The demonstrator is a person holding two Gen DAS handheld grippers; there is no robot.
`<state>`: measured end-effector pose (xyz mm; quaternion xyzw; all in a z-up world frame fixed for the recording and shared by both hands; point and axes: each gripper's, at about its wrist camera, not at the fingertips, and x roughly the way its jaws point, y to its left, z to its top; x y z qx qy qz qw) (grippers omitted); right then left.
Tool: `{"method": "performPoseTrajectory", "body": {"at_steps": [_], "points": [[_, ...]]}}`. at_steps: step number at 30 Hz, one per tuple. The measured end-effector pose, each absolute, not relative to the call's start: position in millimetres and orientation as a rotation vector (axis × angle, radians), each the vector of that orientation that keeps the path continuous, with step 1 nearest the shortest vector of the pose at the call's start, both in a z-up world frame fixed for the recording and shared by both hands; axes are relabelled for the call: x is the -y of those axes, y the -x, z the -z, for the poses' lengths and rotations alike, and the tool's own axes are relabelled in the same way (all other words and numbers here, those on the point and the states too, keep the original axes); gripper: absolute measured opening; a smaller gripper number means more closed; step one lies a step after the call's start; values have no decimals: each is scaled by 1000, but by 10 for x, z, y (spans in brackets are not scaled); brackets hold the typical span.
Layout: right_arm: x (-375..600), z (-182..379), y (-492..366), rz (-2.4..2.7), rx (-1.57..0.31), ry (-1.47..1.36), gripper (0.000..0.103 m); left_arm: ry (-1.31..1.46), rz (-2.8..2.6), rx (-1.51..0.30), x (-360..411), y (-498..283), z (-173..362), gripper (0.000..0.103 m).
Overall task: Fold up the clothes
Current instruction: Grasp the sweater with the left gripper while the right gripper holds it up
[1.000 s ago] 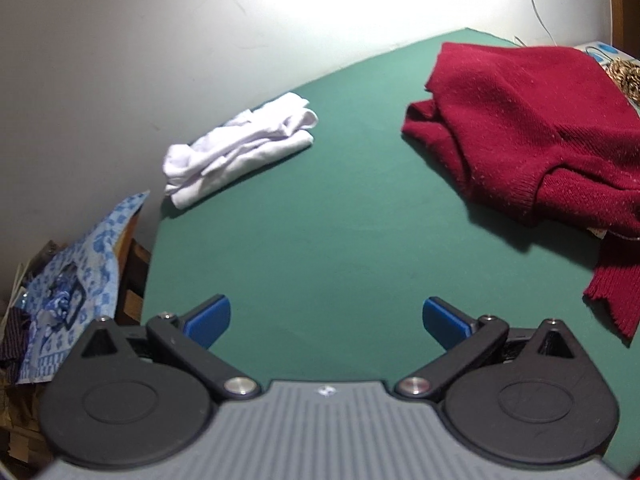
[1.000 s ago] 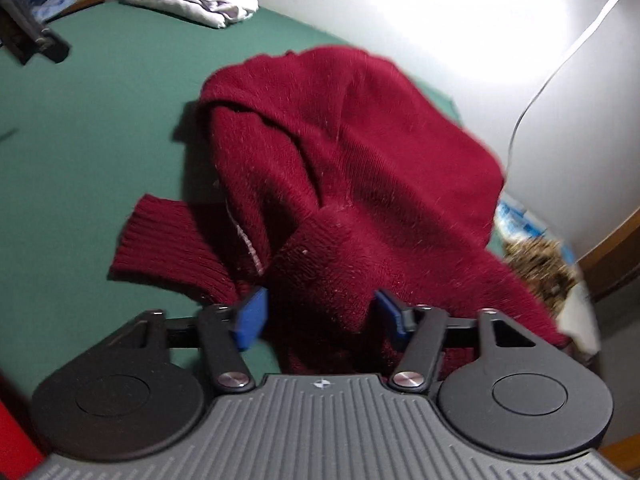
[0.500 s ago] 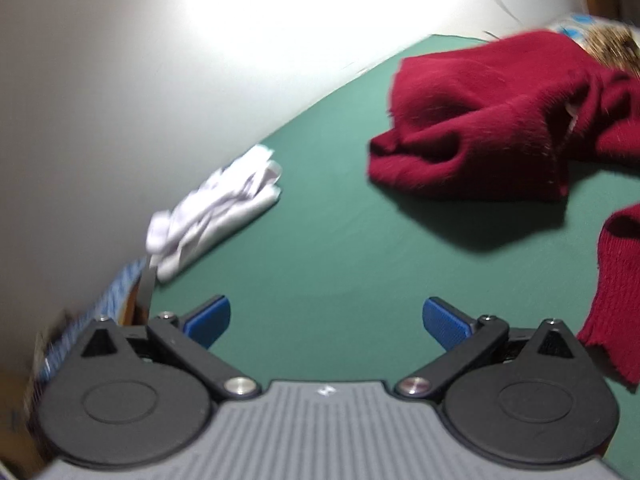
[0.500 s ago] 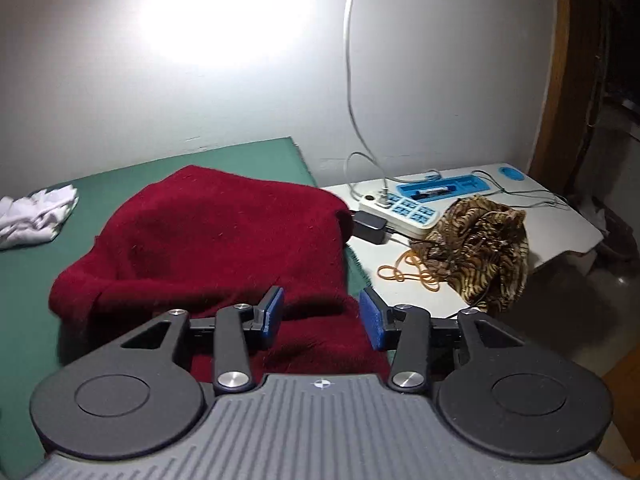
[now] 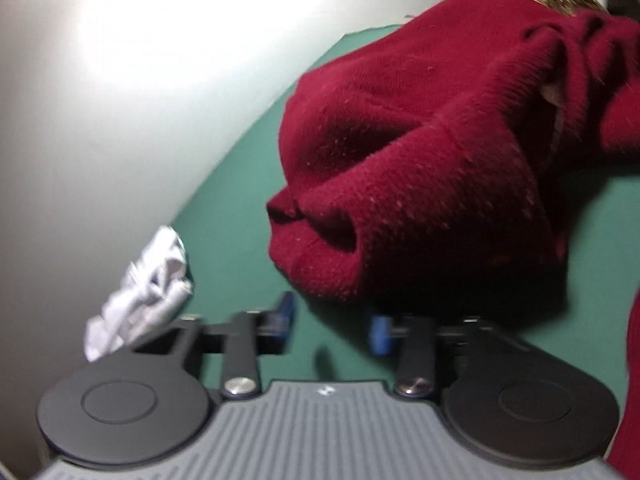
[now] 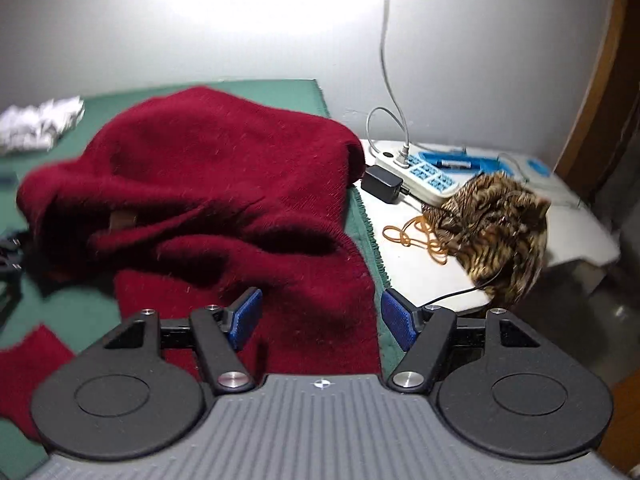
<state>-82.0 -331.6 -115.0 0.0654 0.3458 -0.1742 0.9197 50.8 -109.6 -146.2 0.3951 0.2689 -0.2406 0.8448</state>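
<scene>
Nearest to me, the left gripper (image 5: 332, 326) hung over bare green bench (image 5: 248, 184), its blue pads closing with nothing between them; the blurred near fold of the red sweater (image 5: 420, 168) lay just beyond the tips, so I judged I was coming in to pinch that edge. On the other side, the right gripper (image 6: 320, 318) stood with its pads apart and opening, straddling a flat strip of the same sweater (image 6: 224, 184) without pressing it, which read to me as a let-go after placing that part. The sweater itself lay bunched in a heap across the right end of the bench, one ribbed piece trailing toward me, far from folded. Farther left, a crumpled white garment (image 5: 140, 296) sat near the wall, well apart from the sweater, probably waiting its turn or already done; I could not tell which. Past the bench's right edge, a white side table (image 6: 416, 264) carried a power strip (image 6: 420, 172), a brown striped cloth (image 6: 496, 224) and orange rubber bands (image 6: 416, 236).
</scene>
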Motion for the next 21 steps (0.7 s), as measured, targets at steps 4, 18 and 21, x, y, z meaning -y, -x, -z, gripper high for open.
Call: {"method": "performPoseTrajectory", "body": {"at_steps": [4,18,21], "points": [[3557,1140,677,318,-660,-304,69,-594,417,-675,1119,-765,1337,7],[3564,1016,586,231,-614,-284,10,-225,332,-652,560,-594,607,0],[3526,838,709,241,-544,-246,10,-309,310,-645,486,-461,706,8]]}}
